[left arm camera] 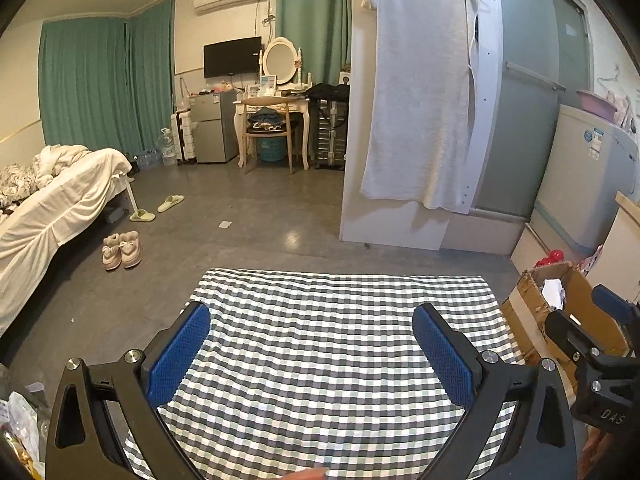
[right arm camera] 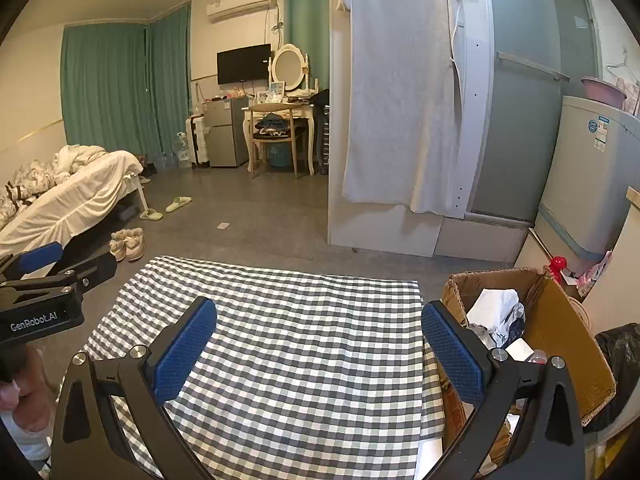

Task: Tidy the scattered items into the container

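Cardboard box (right arm camera: 560,332) at right of frame already holds items; both grippers' fingers (left arm camera: 180,356) (right arm camera: 452,352) gape wide, empty, above the bare checked surface (right arm camera: 300,340); retreating slowly seems best.

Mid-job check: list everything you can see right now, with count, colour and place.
tablecloth: one, grey-white check, on the table below both grippers
box: one, brown cardboard, right of the table, holds white paper
bed: one, white sheets, left
slippers: two, pale green, floor by the bed
shoes: two, beige, floor by the bed
towel: one, white, hanging on the partition
curtains: green, far wall
TV: one, black, far wall
chair: one, wooden, at the dresser
basin: one, pink, on the washer
left gripper: jaws open, empty
right gripper: jaws open, empty
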Demonstrator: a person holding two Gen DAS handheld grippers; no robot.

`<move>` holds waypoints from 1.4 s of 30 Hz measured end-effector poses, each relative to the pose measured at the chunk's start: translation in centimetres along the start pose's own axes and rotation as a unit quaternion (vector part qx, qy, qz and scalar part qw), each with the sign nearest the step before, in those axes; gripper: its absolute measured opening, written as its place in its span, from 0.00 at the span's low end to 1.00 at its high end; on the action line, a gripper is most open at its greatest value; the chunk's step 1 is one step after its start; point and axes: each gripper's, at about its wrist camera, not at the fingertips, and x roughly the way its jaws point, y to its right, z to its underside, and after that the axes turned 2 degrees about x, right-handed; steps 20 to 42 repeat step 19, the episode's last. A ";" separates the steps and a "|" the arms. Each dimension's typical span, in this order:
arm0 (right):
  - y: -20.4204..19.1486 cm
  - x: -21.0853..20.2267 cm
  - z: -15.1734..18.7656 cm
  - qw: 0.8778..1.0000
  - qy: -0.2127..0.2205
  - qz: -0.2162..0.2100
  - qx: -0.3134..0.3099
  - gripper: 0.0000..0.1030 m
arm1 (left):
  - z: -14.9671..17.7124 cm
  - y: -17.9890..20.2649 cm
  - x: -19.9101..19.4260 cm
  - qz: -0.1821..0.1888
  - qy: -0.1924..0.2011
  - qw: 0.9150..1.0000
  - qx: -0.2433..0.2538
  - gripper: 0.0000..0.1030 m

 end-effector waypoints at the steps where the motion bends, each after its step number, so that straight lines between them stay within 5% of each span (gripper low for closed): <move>1: 0.0 0.1 0.0 1.000 -0.001 0.001 0.000 1.00 | 0.0 0.0 0.1 0.001 -0.001 1.000 0.001 1.00; 42: 0.2 2.3 0.7 1.000 -0.025 -0.001 0.002 1.00 | 0.7 0.6 2.5 0.006 -0.022 1.000 0.008 1.00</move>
